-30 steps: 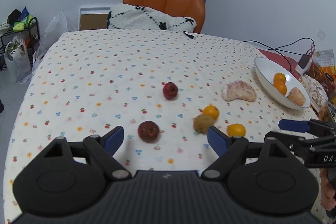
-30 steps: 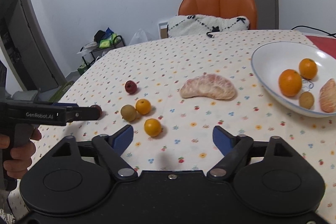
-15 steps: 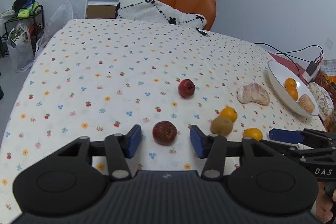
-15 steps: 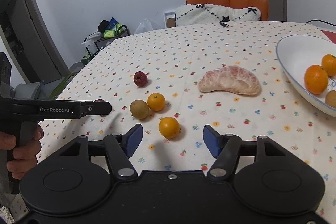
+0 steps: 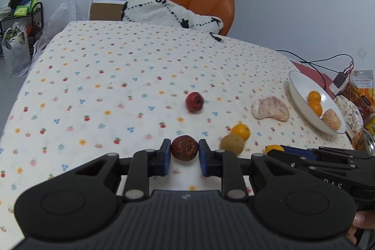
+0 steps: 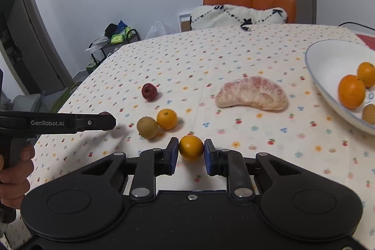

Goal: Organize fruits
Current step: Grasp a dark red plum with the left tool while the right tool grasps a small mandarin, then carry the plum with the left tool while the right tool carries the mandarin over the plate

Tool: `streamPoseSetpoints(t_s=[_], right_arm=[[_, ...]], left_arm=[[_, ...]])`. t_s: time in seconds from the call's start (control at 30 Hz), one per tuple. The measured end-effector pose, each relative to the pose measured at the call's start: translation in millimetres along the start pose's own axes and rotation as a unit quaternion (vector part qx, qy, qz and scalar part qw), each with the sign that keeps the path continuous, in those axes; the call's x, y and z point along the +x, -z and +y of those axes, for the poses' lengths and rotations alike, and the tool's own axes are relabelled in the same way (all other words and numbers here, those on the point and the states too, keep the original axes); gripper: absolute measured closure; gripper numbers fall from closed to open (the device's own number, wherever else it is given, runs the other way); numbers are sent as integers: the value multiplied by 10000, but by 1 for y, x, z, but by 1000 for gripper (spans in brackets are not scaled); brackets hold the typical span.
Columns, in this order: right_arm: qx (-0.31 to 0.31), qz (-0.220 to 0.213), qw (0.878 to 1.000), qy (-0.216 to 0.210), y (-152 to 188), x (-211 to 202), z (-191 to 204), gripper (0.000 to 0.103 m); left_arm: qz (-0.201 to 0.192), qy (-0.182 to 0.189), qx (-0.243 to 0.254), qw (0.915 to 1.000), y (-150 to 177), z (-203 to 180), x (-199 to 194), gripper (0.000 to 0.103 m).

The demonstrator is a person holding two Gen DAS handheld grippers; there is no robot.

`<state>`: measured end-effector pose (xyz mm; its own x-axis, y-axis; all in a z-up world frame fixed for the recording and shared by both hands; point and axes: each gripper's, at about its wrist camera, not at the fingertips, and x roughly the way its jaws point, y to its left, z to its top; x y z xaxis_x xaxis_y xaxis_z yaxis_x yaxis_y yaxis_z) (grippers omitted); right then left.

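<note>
The table is carrying everything. The bowl is sitting off to the right tongs' far right, holding oranges. The pomelo piece is lying ahead of them. The left tongs are pinching the dark red fruit; the right tongs are squeezing an orange, both fruits resting on the cloth.

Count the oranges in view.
4: one between the right gripper fingers, one beside the kiwi, two in the bowl. More may be hidden.
</note>
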<state>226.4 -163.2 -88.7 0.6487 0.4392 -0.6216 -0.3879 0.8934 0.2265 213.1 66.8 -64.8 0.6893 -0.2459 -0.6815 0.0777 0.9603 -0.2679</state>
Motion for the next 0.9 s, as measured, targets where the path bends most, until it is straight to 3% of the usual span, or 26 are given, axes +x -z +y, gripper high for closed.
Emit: streamPoseSetpoints(t_s=[0.9], right_arm=[[337, -721, 9934, 831, -2, -81, -78, 81]], left_arm=[[-189, 626, 642, 9958, -22, -115, 9, 80]])
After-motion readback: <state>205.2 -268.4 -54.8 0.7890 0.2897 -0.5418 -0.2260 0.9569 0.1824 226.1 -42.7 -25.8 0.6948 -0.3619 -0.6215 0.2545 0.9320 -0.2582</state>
